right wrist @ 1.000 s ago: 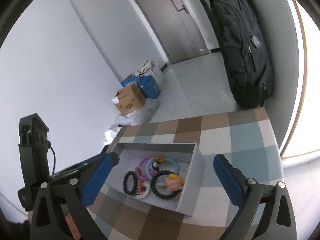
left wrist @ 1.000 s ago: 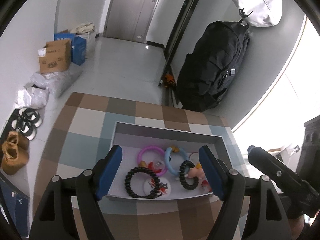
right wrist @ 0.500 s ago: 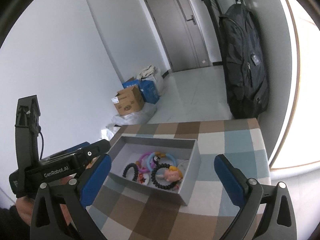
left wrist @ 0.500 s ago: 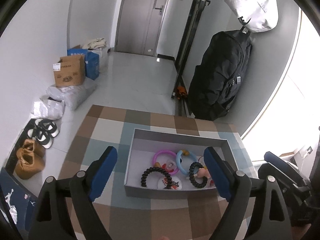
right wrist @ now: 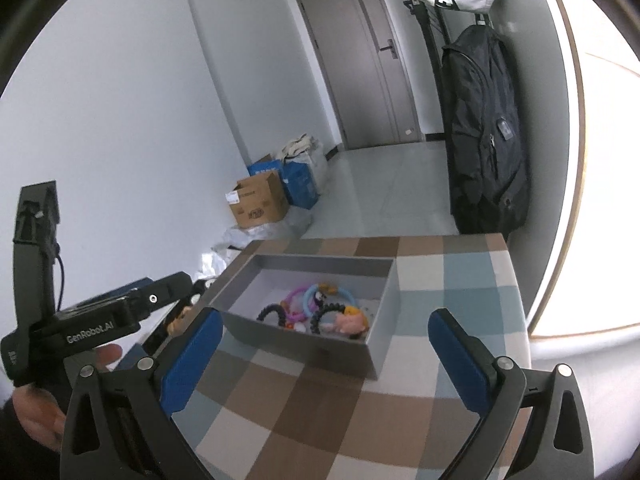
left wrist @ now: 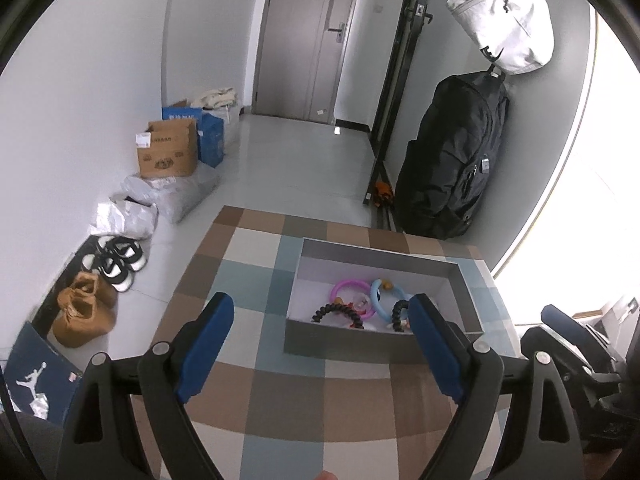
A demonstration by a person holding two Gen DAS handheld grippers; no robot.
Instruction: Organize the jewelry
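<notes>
A grey open box (left wrist: 344, 343) stands on the checked tablecloth; it also shows in the right wrist view (right wrist: 376, 304). Inside lie a pink ring (left wrist: 349, 287), a blue ring (left wrist: 378, 298), two black coil bracelets (left wrist: 338, 311) and a small doll-face piece (right wrist: 349, 323). My left gripper (left wrist: 322, 320) is open and empty, held back from and above the box's near wall. My right gripper (right wrist: 320, 330) is open and empty, also back from the box. The left gripper's body (right wrist: 104, 316) shows at the left of the right wrist view.
The checked table (left wrist: 256, 280) ends just beyond the box. On the floor to the left are shoes (left wrist: 116, 258), plastic bags and cardboard boxes (left wrist: 168, 154). A black backpack (left wrist: 452, 168) and a white bag (left wrist: 508, 24) hang on the right wall.
Both grippers have pulled back and up from the box, which looks smaller and farther. Both stay open and empty; the items in the box have not moved.
</notes>
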